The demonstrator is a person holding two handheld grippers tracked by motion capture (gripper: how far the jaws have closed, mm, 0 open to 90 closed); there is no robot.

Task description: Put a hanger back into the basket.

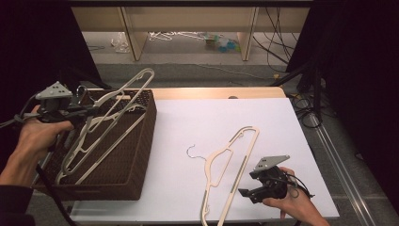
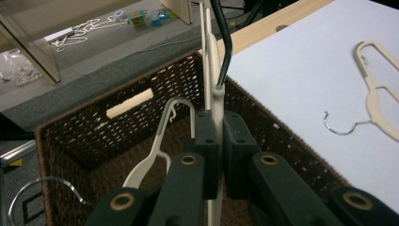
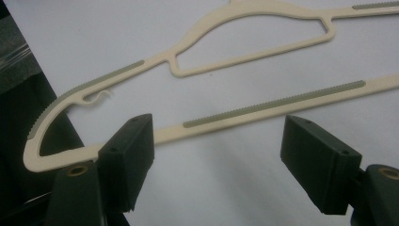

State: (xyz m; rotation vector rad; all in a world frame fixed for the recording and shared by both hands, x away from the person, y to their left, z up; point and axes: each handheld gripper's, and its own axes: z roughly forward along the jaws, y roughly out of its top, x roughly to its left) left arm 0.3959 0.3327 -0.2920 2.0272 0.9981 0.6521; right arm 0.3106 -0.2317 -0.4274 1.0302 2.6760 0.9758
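Though clamped, hanger [image 2: 214,80] between fingers [image 2: 207,136]

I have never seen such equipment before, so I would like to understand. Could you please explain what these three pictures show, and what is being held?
A person holds a hand-operated gripper in each hand; there is no robot arm. The high view looks down on the table from above. The other two pictures come from cameras mounted on the grippers, looking along their black jaws. The left gripper is shut on a cream plastic hanger over a brown wicker basket, which already holds other hangers. Another cream hanger lies flat on the white table. The right gripper is beside it with its jaws open; they hold nothing.
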